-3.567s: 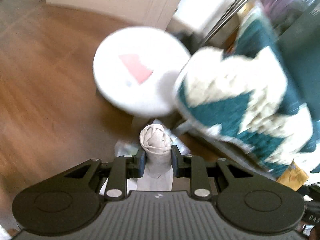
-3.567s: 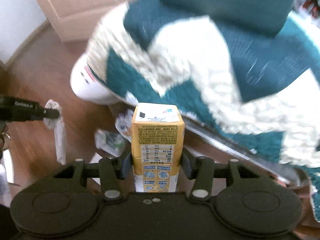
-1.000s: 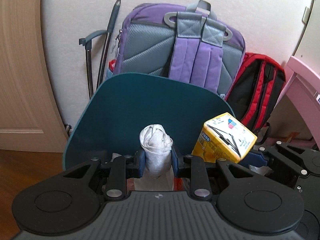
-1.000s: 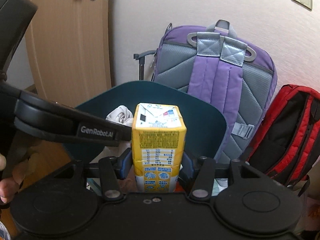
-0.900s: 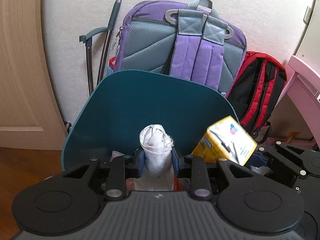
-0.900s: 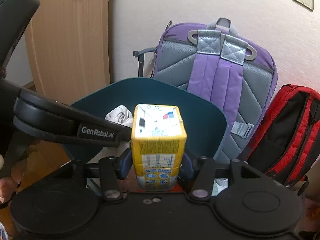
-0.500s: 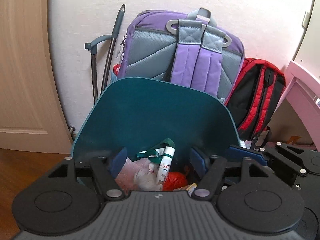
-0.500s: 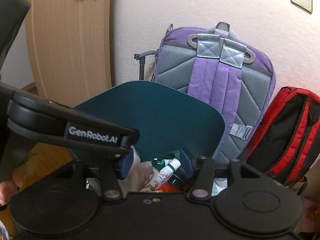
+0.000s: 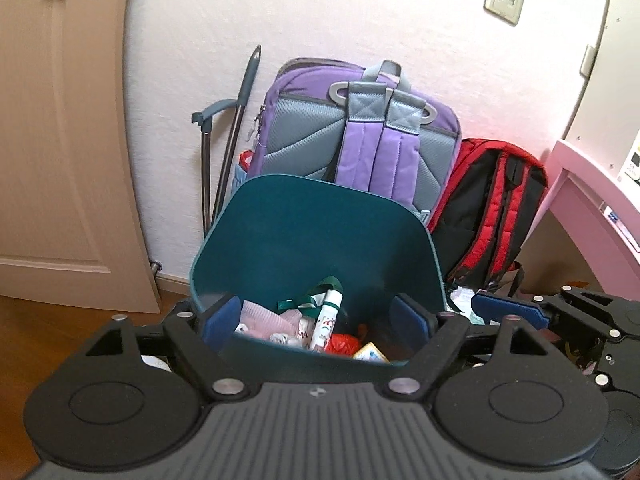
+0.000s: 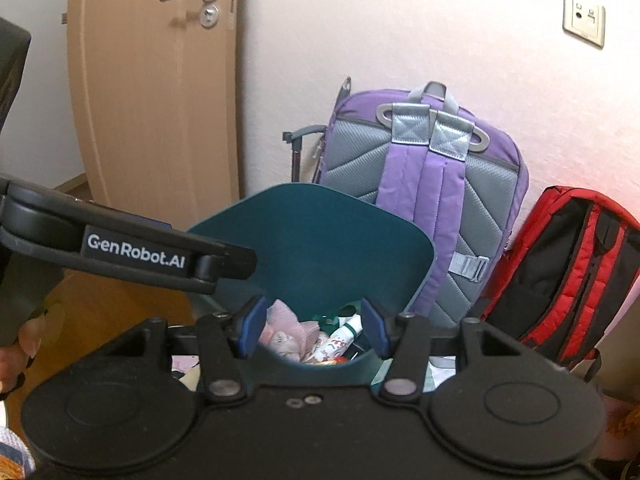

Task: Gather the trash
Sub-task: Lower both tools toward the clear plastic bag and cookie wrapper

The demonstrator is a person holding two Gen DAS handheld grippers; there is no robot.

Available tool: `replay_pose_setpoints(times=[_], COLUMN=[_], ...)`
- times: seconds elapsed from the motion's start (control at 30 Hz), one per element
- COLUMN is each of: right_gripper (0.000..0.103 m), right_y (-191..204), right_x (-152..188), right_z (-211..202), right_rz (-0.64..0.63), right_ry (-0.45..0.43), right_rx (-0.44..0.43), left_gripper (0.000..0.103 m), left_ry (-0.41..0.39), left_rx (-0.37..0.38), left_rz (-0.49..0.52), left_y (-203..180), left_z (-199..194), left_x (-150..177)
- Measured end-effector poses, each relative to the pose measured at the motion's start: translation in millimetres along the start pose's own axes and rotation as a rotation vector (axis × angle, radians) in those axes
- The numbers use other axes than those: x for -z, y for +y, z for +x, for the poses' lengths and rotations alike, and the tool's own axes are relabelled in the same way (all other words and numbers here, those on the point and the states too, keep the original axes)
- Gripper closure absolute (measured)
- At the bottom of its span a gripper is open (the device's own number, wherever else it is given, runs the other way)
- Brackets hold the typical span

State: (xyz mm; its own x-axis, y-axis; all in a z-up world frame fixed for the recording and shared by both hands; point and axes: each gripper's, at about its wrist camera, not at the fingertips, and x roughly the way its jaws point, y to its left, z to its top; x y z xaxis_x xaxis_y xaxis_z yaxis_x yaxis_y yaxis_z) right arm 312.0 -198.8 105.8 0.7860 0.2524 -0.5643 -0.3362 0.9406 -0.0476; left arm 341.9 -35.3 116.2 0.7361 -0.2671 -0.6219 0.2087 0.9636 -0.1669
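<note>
Left gripper (image 9: 316, 318): jaws spread wide, nothing between the blue pads (image 9: 218, 322). It hangs over the near rim of a teal trash bin (image 9: 316, 236), whose open mouth lies directly ahead and below.

Right gripper (image 10: 310, 330): jaws parted, somewhat less widely, likewise holding nothing. It is positioned over the same bin, just beside the left unit; in the right wrist view the left gripper's black arm, marked "GenRobot.AI", crosses ahead and to the left.

Bin contents, seen between the left gripper's fingers: pink crumpled wrapping (image 9: 266, 322), a white tube with printed markings (image 9: 328, 320) standing tilted, a green ribbon (image 9: 320, 288), a red crumpled item (image 9: 342, 344), and the corner of a yellow drink carton (image 9: 370, 352) at the near edge. The rest of the carton is hidden by the gripper body.

Beyond the bin, against the wall: a purple backpack (image 9: 360, 136) directly ahead, a red and black backpack (image 9: 492, 208) ahead to the right, grey crutch-like poles (image 9: 228, 140) ahead to the left. A wooden door (image 10: 156, 92) stands further left. Pink furniture (image 9: 592, 208) lies at the far right.
</note>
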Motion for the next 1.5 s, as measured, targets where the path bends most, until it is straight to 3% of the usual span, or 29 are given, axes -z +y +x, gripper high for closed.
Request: replay_pose_setpoints(times=[0.23,0.33,0.43,0.77,1.13,1.5], right_gripper=[0.05,0.05,0.05,0.05,0.05,0.05], right_y=[12,18,25,45,60,88], right_x=[9,14,21,66,150,238], right_z=[-41,-54,-65,-74,-9,93], right_rz=[-0.02,-0.027,-0.029,-0.021,0.007,0.001], right_ry=[-0.023,-0.027,-0.025,0.015,0.159,0.323], right_rx=[-0.023,-0.037,-0.058,-0.152,-0.209,-0.279], left_gripper=[0.019,0.014,0.003,0.002,0.002,0.002], left_ry=[-0.034,-0.049,-0.072,-0.098,0.086,0.308], left_rx=[0.002,0.0,0.011,0.005,-0.074,-0.157], left_rz=[0.017,0.03,0.045,0.096,0.086,-0.106], left_y=[3,5,9,36,104,207], left_z=[-39,-53,-66,-90,-34,67], left_x=[19,29,41,102,183,256])
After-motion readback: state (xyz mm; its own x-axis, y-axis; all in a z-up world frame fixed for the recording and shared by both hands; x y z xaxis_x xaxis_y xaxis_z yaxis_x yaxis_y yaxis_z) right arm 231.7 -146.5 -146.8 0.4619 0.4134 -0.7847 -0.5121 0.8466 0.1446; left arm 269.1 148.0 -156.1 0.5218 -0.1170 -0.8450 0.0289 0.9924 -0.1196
